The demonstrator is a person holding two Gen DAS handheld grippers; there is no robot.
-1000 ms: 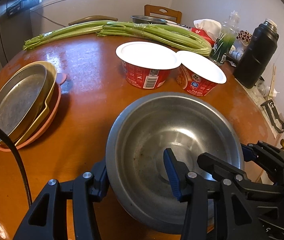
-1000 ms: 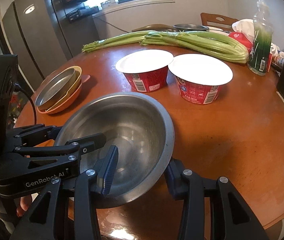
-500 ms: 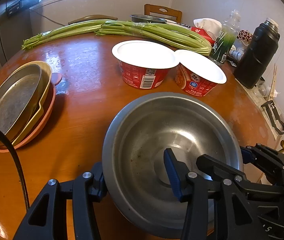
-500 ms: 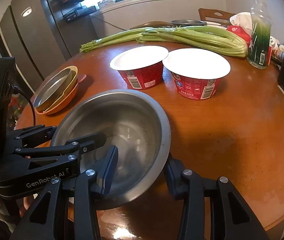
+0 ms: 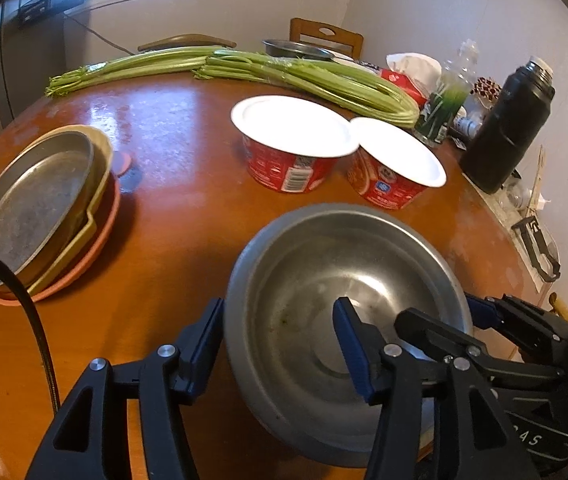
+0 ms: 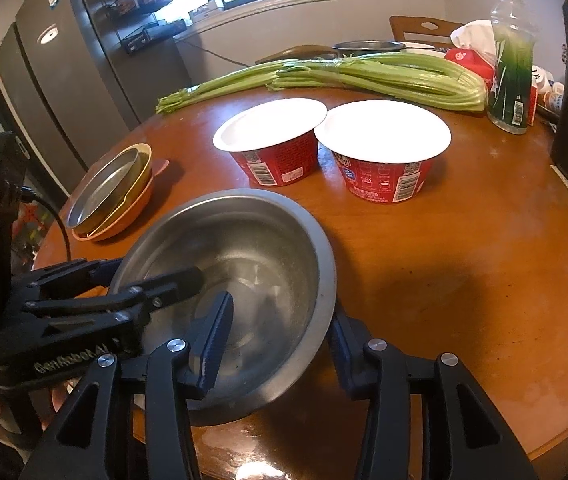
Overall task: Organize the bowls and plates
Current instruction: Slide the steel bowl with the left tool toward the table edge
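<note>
A large steel bowl [image 5: 324, 280] [image 6: 252, 256] sits near the front edge of the round wooden table. My left gripper [image 5: 280, 344] straddles its left rim, one finger outside and one inside. My right gripper [image 6: 280, 332] straddles its right rim the same way. Both pairs of fingers touch the rim, so each gripper is shut on the bowl. A stack of plates [image 5: 40, 208] [image 6: 112, 192] lies at the left: a steel plate on a yellow dish on an orange plate.
Two red noodle cups with white lids [image 5: 296, 148] [image 6: 384, 148] stand behind the bowl. Celery stalks [image 5: 268, 72] lie across the back. A black flask [image 5: 504, 128] and a bottle [image 6: 512, 60] stand at the right. A fridge [image 6: 44, 60] is at the left.
Both grippers have moved with the steel bowl; the noodle cups and the plate stack sit further off and higher in view. The grips are unchanged.
</note>
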